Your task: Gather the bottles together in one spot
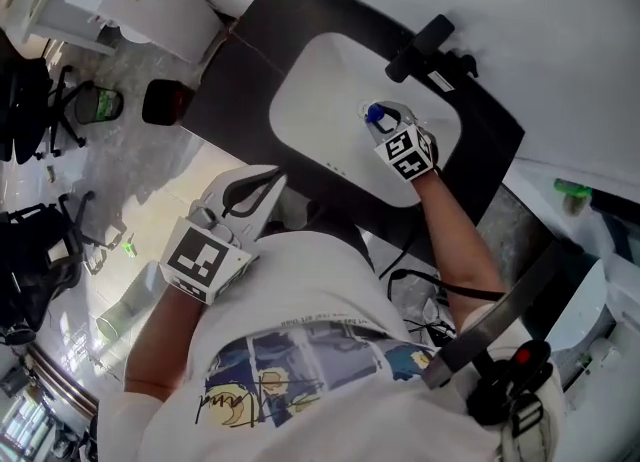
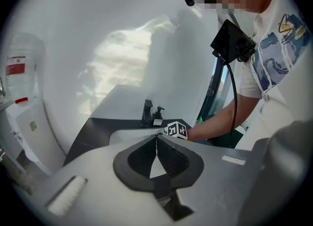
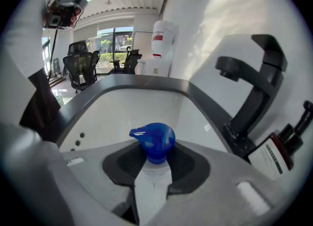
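- Blue-capped bottle sits in the right gripper, whose jaws are closed on its clear body just behind the cap. The cap pokes out past the fingertips and the body runs back between the pads.
- Held lengthwise like this, the bottle is kept only by a sideways squeeze on a smooth, rounded wall. I judge it could slide forward out of the jaws if the wrist tips further down or jolts.
- It hangs over the white basin, toward the faucet-side edge. A slip here would drop it into the bowl, where it would likely roll to the bottom and be awkward to pick up again.
- The black faucet rises just beyond and to the right of the cap. A hurried swing toward the counter's back edge could clip its spout or lever and twist the bottle in the grip.
- A pump bottle stands on the dark counter at that back edge, just beside the faucet's base — the likely gathering spot. Setting down too close or at a tilt could knock it over, or leave the carried bottle leaning and toppling on release.
- The left gripper is closed on nothing and held well apart from the basin, near the person's body — in no position to steady or catch anything.
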A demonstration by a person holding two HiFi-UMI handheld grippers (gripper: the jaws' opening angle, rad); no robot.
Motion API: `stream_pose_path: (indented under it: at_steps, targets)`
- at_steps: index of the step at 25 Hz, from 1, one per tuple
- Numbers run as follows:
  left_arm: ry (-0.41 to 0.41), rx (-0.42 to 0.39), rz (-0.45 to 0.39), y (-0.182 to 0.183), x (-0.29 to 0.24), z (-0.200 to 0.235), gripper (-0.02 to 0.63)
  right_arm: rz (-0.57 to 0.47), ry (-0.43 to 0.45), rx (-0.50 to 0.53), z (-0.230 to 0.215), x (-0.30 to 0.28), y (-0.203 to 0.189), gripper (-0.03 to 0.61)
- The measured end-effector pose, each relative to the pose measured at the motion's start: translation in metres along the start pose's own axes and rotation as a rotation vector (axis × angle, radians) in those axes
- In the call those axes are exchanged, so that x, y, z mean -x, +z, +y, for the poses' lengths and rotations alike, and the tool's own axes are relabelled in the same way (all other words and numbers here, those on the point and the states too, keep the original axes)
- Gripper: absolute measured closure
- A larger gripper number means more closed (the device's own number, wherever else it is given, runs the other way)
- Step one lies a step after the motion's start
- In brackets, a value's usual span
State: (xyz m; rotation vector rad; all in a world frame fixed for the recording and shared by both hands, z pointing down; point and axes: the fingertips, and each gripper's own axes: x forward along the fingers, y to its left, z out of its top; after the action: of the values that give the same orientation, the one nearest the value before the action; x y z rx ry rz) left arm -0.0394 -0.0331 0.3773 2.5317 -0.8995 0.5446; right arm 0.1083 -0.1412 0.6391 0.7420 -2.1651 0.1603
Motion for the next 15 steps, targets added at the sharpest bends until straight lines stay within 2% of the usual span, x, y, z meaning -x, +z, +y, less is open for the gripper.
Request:
stream_pose_path:
  at_steps: [6, 15]
  targets:
    - [-0.077, -0.065, 0.003, 0.011, -0.018, -0.019, 0.604, -0.061, -0.04, -0.115, -0.013, 0.045, -0.009, 0.457]
    - [-0.174, -0.113, -0.002, 0.022, -0.049, -0.042, 0.604, -0.115, -0.105, -0.167, -0.054, 0.132, -0.016, 0.457]
